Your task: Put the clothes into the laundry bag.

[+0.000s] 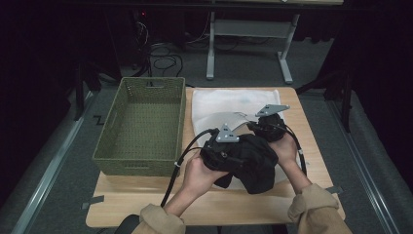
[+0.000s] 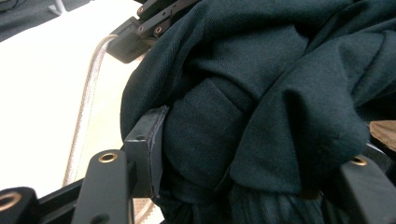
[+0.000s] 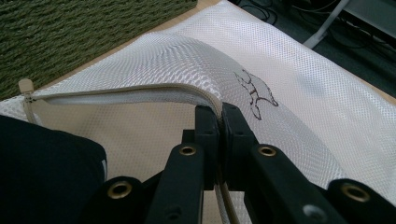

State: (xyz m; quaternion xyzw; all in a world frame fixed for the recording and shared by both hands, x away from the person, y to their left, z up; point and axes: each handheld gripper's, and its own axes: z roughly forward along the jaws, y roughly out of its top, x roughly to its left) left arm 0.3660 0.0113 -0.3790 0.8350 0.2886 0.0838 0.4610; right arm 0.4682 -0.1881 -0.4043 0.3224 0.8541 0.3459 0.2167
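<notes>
While held open, mesh bag (image 3: 299, 88), garment (image 1: 253, 161) entering.

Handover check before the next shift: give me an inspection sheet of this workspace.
Surface: wooden table, bare at the near edge.
Job's things: dark garment bunched at the mouth of the white mesh laundry bag; the bag's zip edge is lifted open.
Clutter: empty green woven basket on the left.
Grippers: left hand-held gripper shut on the garment; right hand-held gripper shut on the bag's zip edge.
Cables: black gripper cable loops over the table.
Surroundings: dark room, grey table frame and floor cables behind.
</notes>
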